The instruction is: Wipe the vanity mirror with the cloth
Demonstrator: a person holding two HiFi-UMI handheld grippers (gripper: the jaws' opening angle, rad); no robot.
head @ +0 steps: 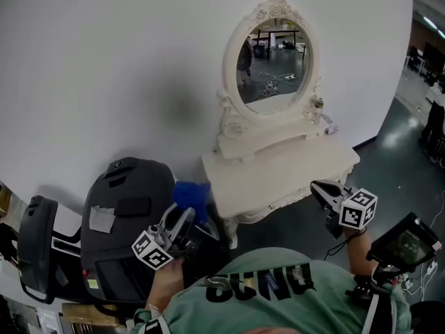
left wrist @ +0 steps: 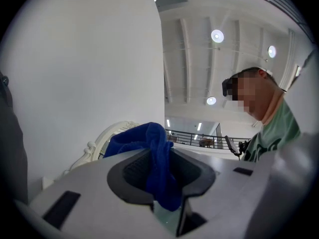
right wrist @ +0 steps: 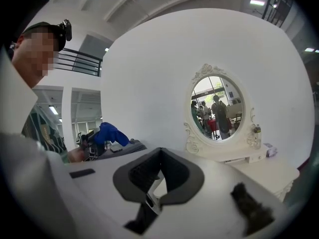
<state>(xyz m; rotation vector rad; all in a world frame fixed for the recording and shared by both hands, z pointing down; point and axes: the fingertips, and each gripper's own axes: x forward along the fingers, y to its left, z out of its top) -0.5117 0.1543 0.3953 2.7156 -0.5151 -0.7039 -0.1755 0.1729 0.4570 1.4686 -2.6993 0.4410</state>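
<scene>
Fingers [left wrist: 130, 176] of left gripper [head: 182, 220] clamped on the blue cloth [head: 191, 193], bunch raised just off the front left corner of the white vanity table [head: 292, 172]. Right gripper [head: 321, 190] closed, nothing between, near the table's front edge. Oval mirror [head: 274, 61] upright at the back edge.

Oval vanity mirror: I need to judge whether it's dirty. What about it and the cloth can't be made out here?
- White-framed oval mirror glass: head and right gripper views, too small for smudges.
- Blue cloth: left gripper view, far part hidden behind the jaws.
- Small item beside the mirror: head view, too small to identify.
</scene>
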